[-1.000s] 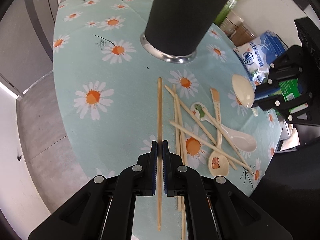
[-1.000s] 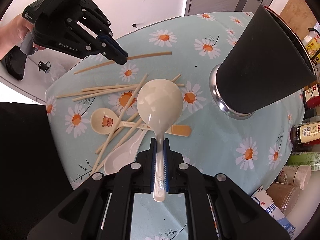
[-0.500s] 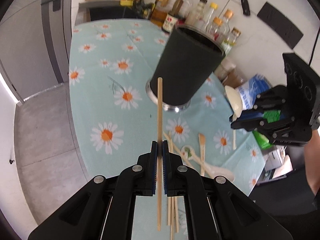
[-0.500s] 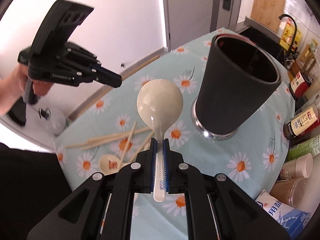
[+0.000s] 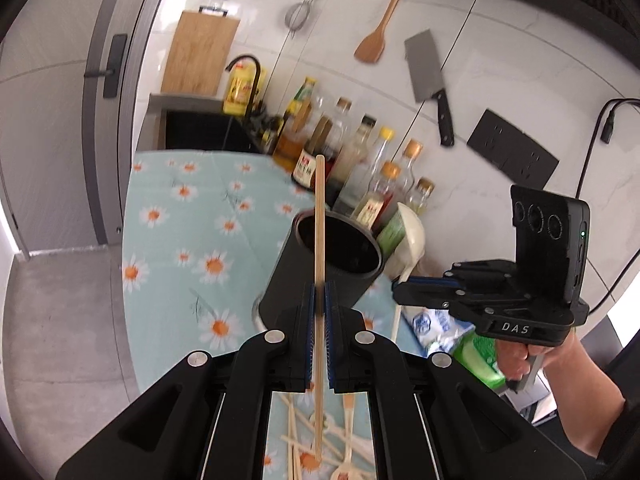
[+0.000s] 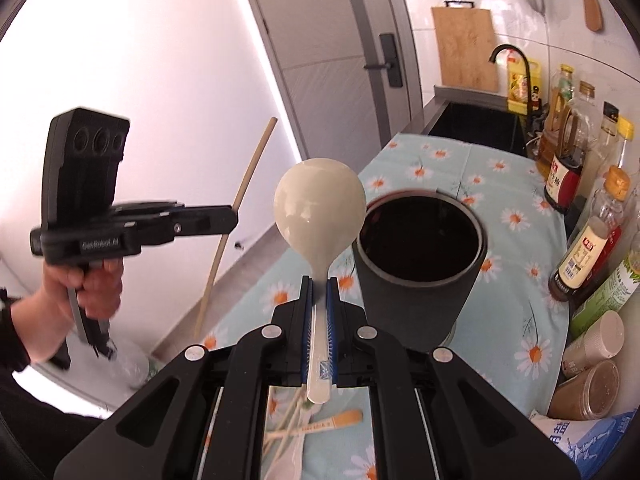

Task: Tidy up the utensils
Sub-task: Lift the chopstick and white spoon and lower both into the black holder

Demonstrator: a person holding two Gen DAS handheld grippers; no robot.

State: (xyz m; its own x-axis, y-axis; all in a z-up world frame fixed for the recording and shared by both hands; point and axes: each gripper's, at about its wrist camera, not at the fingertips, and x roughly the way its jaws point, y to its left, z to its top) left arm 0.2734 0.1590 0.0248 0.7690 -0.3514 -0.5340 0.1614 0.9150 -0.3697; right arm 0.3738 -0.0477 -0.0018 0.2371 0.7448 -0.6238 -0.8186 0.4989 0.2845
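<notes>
Closest in, the left gripper (image 5: 319, 300) is clamped on a single wooden chopstick (image 5: 319, 240) partway up its length, tip pointing up over the black utensil holder (image 5: 336, 256). That stick looks light and stiff, and pinched at one spot it'll probably want to pivot, so a hold nearer the middle seems safest.

The right gripper (image 6: 319, 292) is squeezed tight on the handle of a cream spoon (image 6: 320, 216), bowl held up just beside the holder's open mouth. It looks like glazed ceramic or maybe melamine, hard to say; either way probably slick and chippable, so the handle is the right place to grab.

Down below, more chopsticks and spoons (image 5: 340, 452) lie in a loose pile on the daisy-print tablecloth (image 5: 180, 240). Further back are sauce bottles (image 5: 360, 168), a sink, a cutting board and a cleaver (image 5: 430, 76) on the tiled wall.
</notes>
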